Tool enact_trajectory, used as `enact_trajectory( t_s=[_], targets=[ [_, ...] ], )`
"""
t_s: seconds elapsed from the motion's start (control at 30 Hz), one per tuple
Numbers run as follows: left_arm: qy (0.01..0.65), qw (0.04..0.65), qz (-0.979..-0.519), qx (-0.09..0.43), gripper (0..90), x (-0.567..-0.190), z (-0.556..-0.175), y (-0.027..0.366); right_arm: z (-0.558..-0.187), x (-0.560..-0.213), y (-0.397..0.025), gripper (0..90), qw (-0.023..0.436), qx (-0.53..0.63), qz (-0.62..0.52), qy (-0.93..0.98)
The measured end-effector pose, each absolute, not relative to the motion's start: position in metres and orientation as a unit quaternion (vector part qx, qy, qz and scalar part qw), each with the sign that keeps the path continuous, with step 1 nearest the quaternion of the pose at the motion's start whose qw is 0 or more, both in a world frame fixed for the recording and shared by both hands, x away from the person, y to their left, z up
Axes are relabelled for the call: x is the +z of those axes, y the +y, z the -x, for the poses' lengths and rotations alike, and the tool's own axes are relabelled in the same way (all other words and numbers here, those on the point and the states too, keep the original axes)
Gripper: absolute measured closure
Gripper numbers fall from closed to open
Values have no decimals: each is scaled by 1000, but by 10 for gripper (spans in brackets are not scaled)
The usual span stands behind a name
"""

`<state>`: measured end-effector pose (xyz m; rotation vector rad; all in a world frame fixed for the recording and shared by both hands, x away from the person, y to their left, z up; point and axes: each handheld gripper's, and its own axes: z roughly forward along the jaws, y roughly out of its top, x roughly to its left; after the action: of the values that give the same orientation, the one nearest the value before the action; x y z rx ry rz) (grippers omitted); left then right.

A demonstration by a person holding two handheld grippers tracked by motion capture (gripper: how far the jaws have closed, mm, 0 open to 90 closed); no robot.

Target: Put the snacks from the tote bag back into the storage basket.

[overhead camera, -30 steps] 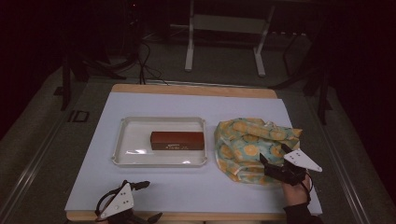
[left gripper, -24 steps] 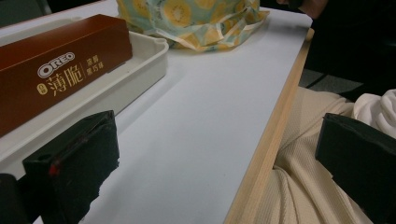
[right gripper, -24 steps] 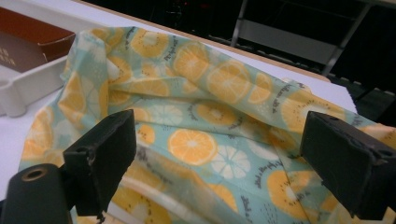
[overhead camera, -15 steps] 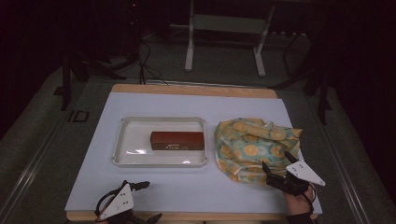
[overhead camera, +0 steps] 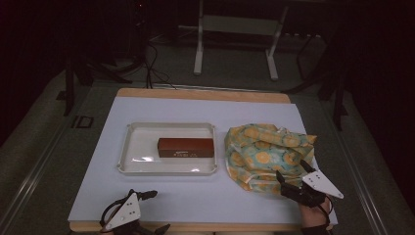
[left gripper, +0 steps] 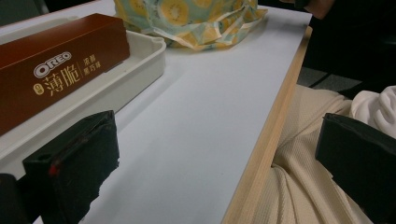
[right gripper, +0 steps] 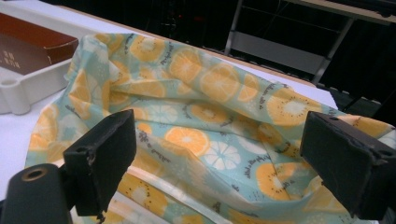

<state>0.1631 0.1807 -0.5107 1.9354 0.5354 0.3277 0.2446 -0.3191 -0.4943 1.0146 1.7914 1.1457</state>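
On the white-topped wooden table [overhead camera: 195, 196], the white rectangular plastic tray [overhead camera: 139, 147] sits at the middle, with the brown Oreo cardboard box [overhead camera: 186, 147] inside it. The crumpled fruit-print cloth bag [overhead camera: 264, 152] (orange slices on pale green) lies near the right edge. Your right gripper [overhead camera: 293, 177] is at the bag's near side, jaws spread wide. Your left gripper [overhead camera: 152, 210] rests at the front edge, jaws also apart.

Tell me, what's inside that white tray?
The tray holds one brown biscuit box lying flat. What is in the box cannot be seen, since it is closed.
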Motion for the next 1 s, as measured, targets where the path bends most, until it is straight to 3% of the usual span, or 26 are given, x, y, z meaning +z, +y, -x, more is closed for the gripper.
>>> enact_trajectory(
  t_s=[1.0],
  targets=[
    [222,526,-809,140,0,-510,-161,181,-245,-493,-319,110,379,457,-396,700]
  ],
)
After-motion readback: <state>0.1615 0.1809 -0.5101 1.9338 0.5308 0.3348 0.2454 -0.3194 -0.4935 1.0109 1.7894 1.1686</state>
